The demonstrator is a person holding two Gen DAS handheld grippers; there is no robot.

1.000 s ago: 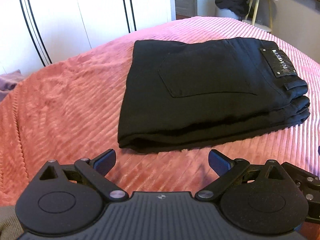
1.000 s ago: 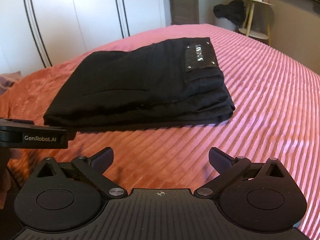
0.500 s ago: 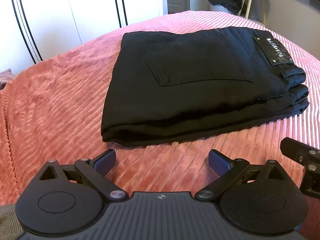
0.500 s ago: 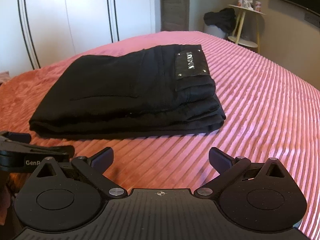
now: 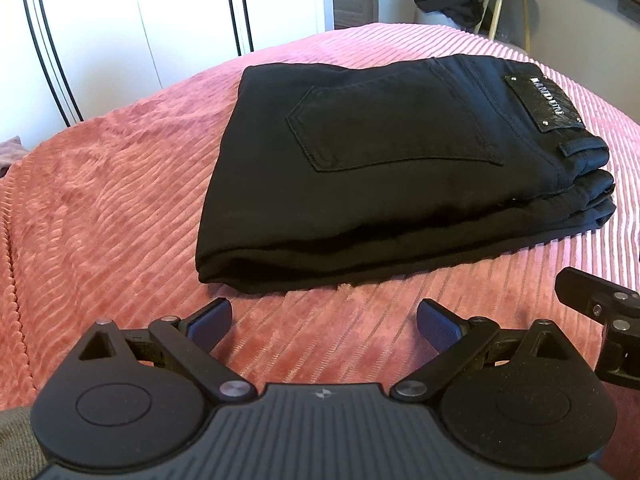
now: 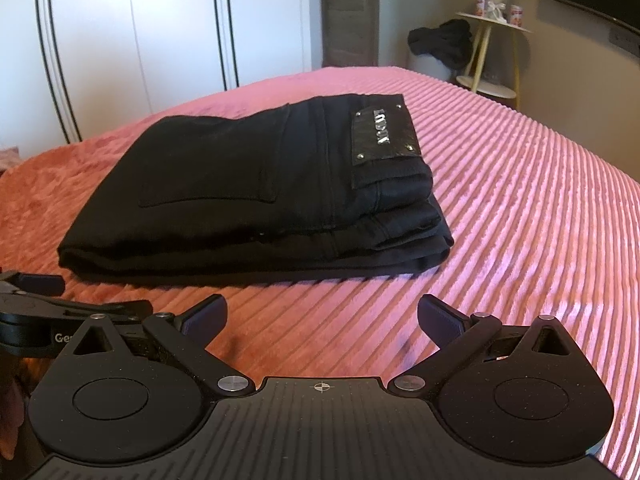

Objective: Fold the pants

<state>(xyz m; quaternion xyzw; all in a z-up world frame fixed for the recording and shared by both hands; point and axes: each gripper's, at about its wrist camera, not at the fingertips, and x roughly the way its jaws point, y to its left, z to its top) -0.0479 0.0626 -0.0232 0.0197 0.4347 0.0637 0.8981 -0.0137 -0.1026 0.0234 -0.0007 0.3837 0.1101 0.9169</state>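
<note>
Black pants (image 5: 380,168) lie folded in a flat stack on the pink ribbed bedspread (image 5: 100,208), back pocket and leather label facing up. They also show in the right wrist view (image 6: 248,192). My left gripper (image 5: 324,320) is open and empty, just short of the stack's near folded edge. My right gripper (image 6: 322,318) is open and empty, a little short of the stack's near edge. Part of the right gripper (image 5: 600,320) shows at the right of the left wrist view. Part of the left gripper (image 6: 48,308) shows at the left of the right wrist view.
White wardrobe doors (image 6: 140,40) stand behind the bed. A small side table (image 6: 492,52) with small items and a dark garment (image 6: 440,44) beside it stand at the back right. The bedspread (image 6: 520,200) spreads wide to the right of the pants.
Both grippers have drawn back a little from the folded pants and stay open. The pants have not moved.
</note>
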